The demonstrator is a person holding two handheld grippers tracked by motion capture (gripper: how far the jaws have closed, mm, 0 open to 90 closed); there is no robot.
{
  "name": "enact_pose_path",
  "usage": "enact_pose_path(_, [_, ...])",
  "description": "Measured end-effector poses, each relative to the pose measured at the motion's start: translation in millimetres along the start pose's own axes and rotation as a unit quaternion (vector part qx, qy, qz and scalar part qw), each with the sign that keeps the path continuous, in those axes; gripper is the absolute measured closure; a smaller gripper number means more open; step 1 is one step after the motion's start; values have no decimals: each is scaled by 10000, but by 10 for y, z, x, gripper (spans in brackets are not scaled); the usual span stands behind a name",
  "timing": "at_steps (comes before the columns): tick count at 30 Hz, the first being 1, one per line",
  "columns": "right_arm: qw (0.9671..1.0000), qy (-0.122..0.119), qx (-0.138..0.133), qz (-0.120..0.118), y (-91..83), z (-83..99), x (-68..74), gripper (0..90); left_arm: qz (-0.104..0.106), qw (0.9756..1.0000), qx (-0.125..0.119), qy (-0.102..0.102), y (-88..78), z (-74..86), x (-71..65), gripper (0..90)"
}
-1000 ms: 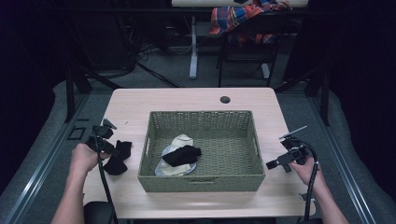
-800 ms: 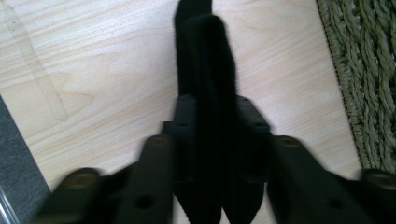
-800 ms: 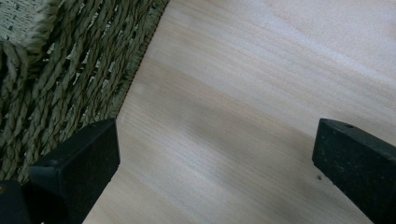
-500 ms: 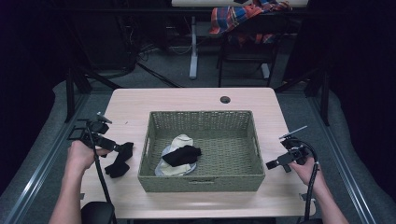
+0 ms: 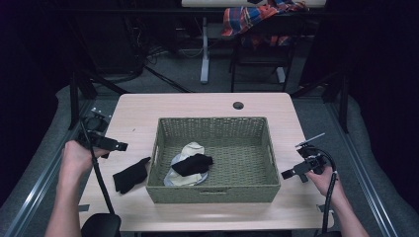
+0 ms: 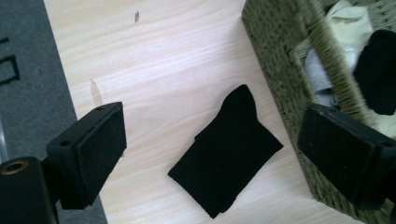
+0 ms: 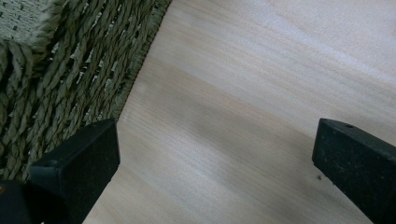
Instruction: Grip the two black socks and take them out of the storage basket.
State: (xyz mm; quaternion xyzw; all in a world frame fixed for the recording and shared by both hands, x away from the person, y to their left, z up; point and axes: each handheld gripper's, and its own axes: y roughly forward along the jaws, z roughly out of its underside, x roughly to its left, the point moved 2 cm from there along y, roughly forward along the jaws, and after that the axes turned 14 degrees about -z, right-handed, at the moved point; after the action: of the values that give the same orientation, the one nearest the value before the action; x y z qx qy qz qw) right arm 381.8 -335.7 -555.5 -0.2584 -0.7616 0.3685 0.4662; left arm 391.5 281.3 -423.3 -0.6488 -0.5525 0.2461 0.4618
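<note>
Left gripper [image 5: 120,146] hangs above the table's [image 5: 207,106] left edge, jaws spread wide with nothing between them; they have just been opening. Black sock [image 6: 227,150] lies flat on the table near the left edge, just beside the basket's [image 5: 213,193] left wall, released. Inside the basket, toward its front-left corner: a second black sock [image 5: 192,164] atop pale socks [image 5: 190,150]. Right gripper [image 7: 217,154] sits over bare table near the right edge, beside the basket's right wall, jaws apart, empty.
</note>
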Motion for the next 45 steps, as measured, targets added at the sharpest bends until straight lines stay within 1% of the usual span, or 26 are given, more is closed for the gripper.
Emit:
enact_pose_path(1, [10000, 14, -28, 55, 2, 2, 2, 8, -23, 9999, -70, 90, -87, -54, -39, 79])
enact_pose_path(3, [10000, 0, -2, 43, 1, 0, 0, 8, -16, 9999, -117, 125, -131, -83, -64, 78])
enact_pose_path(4, [10000, 39, -65, 49, 14, 4, 7, 8, -13, 9994, -212, 258, -217, -147, -116, 79])
enact_pose_path(6, [10000, 35, -56, 44, 13, 4, 6, 7, 3, 9992, -267, 298, -256, -181, -149, 76])
enact_pose_path(8, [10000, 30, -53, 37, 11, 5, 2, 8, 3, 9981, -345, 515, -352, -288, -255, 68])
enact_pose_path(12, [10000, 0, 43, 24, 12, 4, -5, 8, 54, 9966, -406, 713, -408, -398, -392, 58])
enact_pose_path(13, [10000, 11, 16, 10, 18, 5, -3, 8, 71, 9952, -440, 868, -431, -469, -490, 56])
enact_pose_path(15, [9999, -51, 130, 24, 1, 0, -7, 8, 146, 9939, -462, 995, -441, -536, -588, 52])
enact_pose_path(19, [9999, -30, 111, 23, -1, 4, -11, 8, 207, 9920, -471, 1153, -434, -622, -727, 46])
enact_pose_path(20, [10000, -17, 87, 3, 2, 4, -9, 9, 280, 9900, -431, 1314, -420, -670, -805, 45])
enact_pose_path(23, [9999, -22, 106, 0, -1, 4, -10, 9, 345, 9874, -370, 1498, -374, -725, -931, 44])
enact_pose_path(24, [10000, 52, -43, 9, 17, 10, -2, 9, 362, 9864, -353, 1561, -357, -741, -970, 42])
enact_pose_path(27, [9999, -24, 121, -2, -5, 5, -15, 9, 407, 9848, -287, 1662, -331, -769, -1045, 35])
enact_pose_path(29, [10000, 50, -33, 10, 18, 9, -3, 9, 485, 9814, -234, 1845, -277, -802, -1161, 35])
enact_pose_path(31, [10000, -14, 89, 1, 1, 5, -10, 9, 548, 9789, -197, 1958, -227, -817, -1242, 39])
enact_pose_path(32, [9999, -36, 136, 7, -6, 4, -12, 9, 605, 9767, -154, 2052, -199, -821, -1284, 49])
enact_pose_path(33, [10000, 37, -26, -9, 12, 10, -4, 10, 622, 9756, -133, 2104, -170, -825, -1330, 57])
enact_pose_path(35, [9999, -25, 106, -6, -6, 5, -11, 9, 670, 9719, -54, 2255, -107, -829, -1423, 59])
enact_pose_path(36, [9999, -25, 106, -6, -6, 5, -11, 9, 670, 9719, -54, 2255, -107, -829, -1423, 58])
enact_pose_path(37, [10000, -20, 97, -9, -5, 6, -10, 10, 730, 9686, 16, 2376, -33, -833, -1510, 57])
enact_pose_path(38, [10000, -20, 97, -9, -5, 6, -10, 10, 730, 9686, 16, 2376, -33, -833, -1510, 55])
enact_pose_path(39, [10000, -15, 85, -13, -3, 6, -9, 9, 756, 9658, 124, 2476, 39, -834, -1588, 54])
enact_pose_path(40, [10000, 56, -76, -30, 18, 12, -1, 10, 741, 9655, 147, 2492, 79, -835, -1624, 52])
enact_pose_path(41, [10000, 39, -27, -11, 12, 10, -2, 9, 767, 9641, 194, 2534, 117, -834, -1656, 48])
enact_pose_path(44, [9999, -33, 130, -5, -9, 5, -12, 9, 813, 9638, 242, 2527, 192, -834, -1718, 28])
enact_pose_path(45, [9999, -20, 105, -15, -7, 7, -14, 10, 836, 9617, 320, 2593, 268, -827, -1774, 20])
